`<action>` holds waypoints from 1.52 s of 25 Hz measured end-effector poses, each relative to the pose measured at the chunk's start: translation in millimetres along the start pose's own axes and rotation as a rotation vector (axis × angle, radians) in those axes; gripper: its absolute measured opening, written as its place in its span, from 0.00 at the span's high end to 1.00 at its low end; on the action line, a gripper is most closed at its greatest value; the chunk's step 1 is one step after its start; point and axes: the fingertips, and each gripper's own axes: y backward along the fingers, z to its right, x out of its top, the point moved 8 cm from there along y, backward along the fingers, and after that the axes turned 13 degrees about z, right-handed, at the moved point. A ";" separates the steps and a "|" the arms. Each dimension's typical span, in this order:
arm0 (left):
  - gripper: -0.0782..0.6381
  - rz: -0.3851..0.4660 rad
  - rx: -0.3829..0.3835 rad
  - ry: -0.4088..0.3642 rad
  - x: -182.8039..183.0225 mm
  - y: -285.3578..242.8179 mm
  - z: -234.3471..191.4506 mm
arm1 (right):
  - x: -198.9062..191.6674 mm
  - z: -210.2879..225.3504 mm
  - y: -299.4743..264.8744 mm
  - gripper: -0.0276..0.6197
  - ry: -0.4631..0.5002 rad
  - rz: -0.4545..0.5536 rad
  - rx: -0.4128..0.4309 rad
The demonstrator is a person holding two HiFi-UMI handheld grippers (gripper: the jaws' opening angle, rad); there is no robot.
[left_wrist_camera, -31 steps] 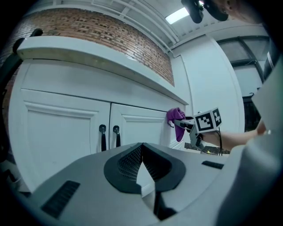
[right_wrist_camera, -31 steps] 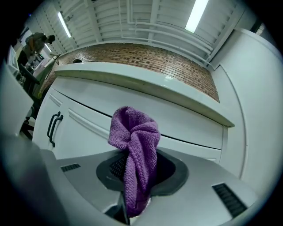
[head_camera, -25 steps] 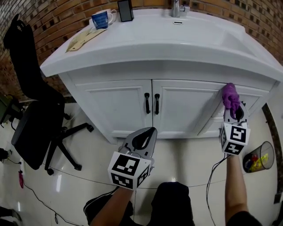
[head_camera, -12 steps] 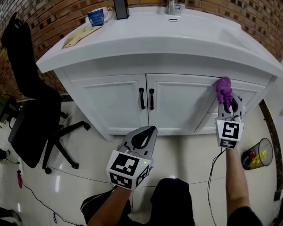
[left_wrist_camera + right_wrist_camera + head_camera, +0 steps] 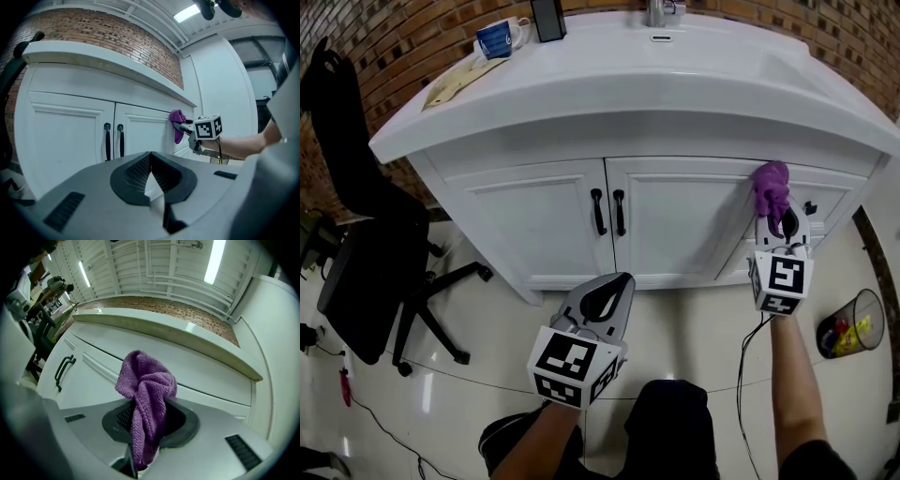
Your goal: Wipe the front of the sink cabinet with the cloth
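Right gripper view showed the cloth [image 5: 145, 399], a purple, nubbly towel bunched into a loose knot with a folded tail running down between the jaws. The right gripper [image 5: 780, 225] pinched that tail, so its lower end was hidden in the jaws. In head view the knot sat at the top of the cabinet [image 5: 675, 216] front, right of the two doors. From the left gripper view it appeared to lie against the white panel, though the contact itself was hard to make out.

The left gripper [image 5: 619, 283] hung low and well apart from the cabinet, above the floor [image 5: 694, 337]. Its jaws were pressed together at the tips with nothing between them.

The tap [image 5: 656, 11] and a dark block [image 5: 548, 17] at the back of the counter [image 5: 628, 84] were cut off by the upper edge. A small dark knob [image 5: 809, 207] showed just beside the right gripper.

Two black handles [image 5: 607, 212] stood upright side by side where the doors met. A blue mug [image 5: 497, 37] and a tan paper [image 5: 459, 80] lay on the counter's left end.

A black chair [image 5: 366, 253] stood to the left of the cabinet, before the brick wall [image 5: 356, 37]. A mesh bin [image 5: 853, 333] stood at the right, its yellow and red contents too small to tell. Nothing stood between the cloth and the cabinet front.
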 end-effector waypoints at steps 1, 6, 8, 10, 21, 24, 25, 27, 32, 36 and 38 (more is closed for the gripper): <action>0.88 0.004 0.007 0.008 -1.4 0.7 -2.4 | -0.2 -0.7 0.1 0.82 -0.011 -0.004 -0.004; 0.88 0.007 0.018 0.018 -7.1 2.7 -12.1 | 10.7 -18.5 -4.5 0.82 -0.052 0.005 0.025; 0.88 0.006 0.028 0.022 -8.8 6.0 -15.5 | 20.2 -33.4 -9.7 0.82 -0.062 0.019 0.041; 0.88 0.009 0.036 0.027 -8.7 8.3 -18.2 | 28.4 -47.5 -14.4 0.82 -0.075 0.036 0.055; 0.88 0.023 0.072 0.034 -10.2 13.6 -28.0 | 79.4 -150.8 -44.1 0.82 0.044 0.144 0.358; 0.88 0.027 0.087 0.038 -10.5 12.9 -32.5 | 87.6 -178.3 -49.0 0.82 0.033 0.148 0.429; 0.88 0.029 0.095 0.040 -10.5 13.2 -33.7 | 89.4 -186.0 -50.3 0.82 0.031 0.145 0.464; 0.88 0.033 0.104 0.042 -10.6 13.0 -35.0 | 91.8 -196.0 -52.7 0.82 0.043 0.141 0.523; 0.88 0.023 0.090 0.035 -14.0 10.8 -33.9 | 88.7 -182.4 -51.0 0.82 0.015 0.135 0.491; 0.88 0.020 0.071 0.031 -16.0 3.4 -29.2 | 67.7 -136.4 -39.8 0.82 -0.019 0.108 0.360; 0.88 0.019 0.056 0.030 -17.1 -2.0 -27.2 | 57.5 -113.1 -33.5 0.82 -0.009 0.090 0.292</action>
